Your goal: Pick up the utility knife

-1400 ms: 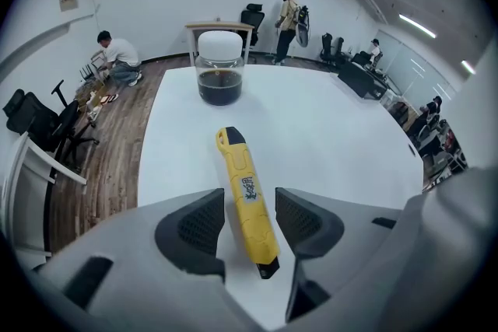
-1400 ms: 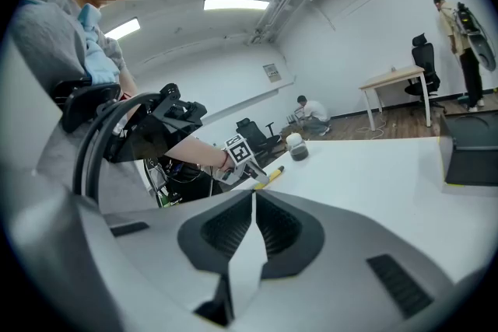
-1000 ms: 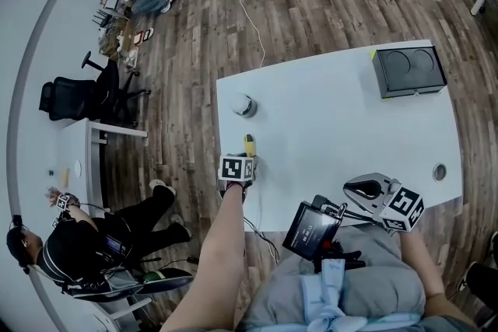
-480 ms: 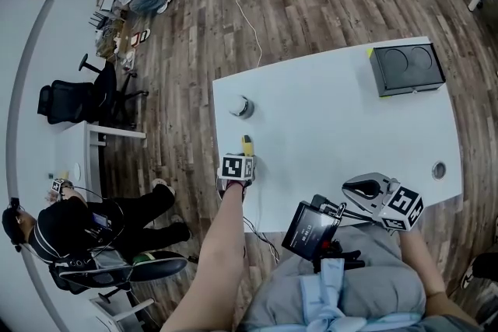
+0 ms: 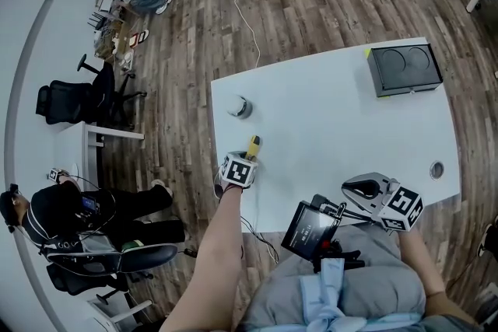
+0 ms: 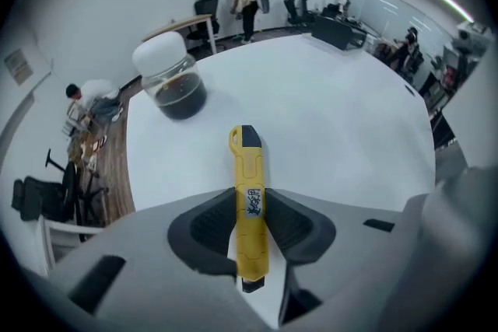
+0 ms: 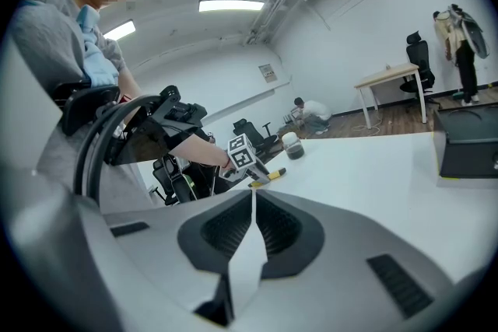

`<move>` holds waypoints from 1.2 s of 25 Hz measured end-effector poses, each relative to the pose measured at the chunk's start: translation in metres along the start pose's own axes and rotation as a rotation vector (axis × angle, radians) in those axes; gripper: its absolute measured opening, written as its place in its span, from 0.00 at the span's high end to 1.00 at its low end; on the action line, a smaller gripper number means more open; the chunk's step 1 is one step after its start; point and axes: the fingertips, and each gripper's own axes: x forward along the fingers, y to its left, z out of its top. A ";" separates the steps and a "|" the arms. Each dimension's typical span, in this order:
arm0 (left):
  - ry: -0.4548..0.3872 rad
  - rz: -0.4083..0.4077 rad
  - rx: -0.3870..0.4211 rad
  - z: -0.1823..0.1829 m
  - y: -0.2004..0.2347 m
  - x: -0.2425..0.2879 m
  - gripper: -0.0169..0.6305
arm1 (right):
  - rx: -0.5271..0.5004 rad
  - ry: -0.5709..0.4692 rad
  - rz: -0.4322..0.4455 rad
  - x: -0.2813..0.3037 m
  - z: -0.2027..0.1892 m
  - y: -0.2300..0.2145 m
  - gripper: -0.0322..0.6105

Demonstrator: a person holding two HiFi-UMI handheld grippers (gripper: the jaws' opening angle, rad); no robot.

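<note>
– Where is the yellow knife (image 6: pixel 247 167)?

– It is in the middle of the left gripper (image 6: pixel 250 223). One jaw is on each side of it. The jaws are closing, and they touch its yellow sides.

– Which way does the knife point?

– It sticks out straight ahead of the jaws. The black tip is at the far end, and another small black bit shows at the near end.

– Is it on the table (image 5: pixel 334 120)?

– It is at the white table, near the edge close to the person. I cannot tell if it is touching the top. The left gripper points down at it from above.

– What else is there?

– A jar (image 6: pixel 173 82) with a white lid and something dark inside stands farther along the table. It is not touching the knife. A black box (image 5: pixel 405 69) sits at the far corner, well away.

– And the right gripper (image 7: pixel 250 229)?

– Its jaws are together, with nothing in them. It is near the person's lap, off the table's near edge, facing across the table.
</note>
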 end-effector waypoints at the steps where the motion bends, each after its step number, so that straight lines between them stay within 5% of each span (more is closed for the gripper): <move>1: 0.008 -0.002 0.050 -0.001 -0.003 0.004 0.78 | -0.002 -0.001 -0.003 -0.001 0.000 -0.001 0.90; 7: 0.044 0.041 0.254 -0.002 -0.005 0.013 0.79 | -0.005 -0.002 -0.017 -0.003 -0.003 -0.002 0.90; 17: 0.022 0.082 0.299 -0.004 -0.002 0.011 0.79 | -0.022 -0.005 -0.026 -0.002 0.002 0.003 0.90; 30: -0.135 0.104 0.298 0.027 -0.026 -0.030 0.78 | -0.048 -0.002 0.005 -0.001 0.007 0.012 0.90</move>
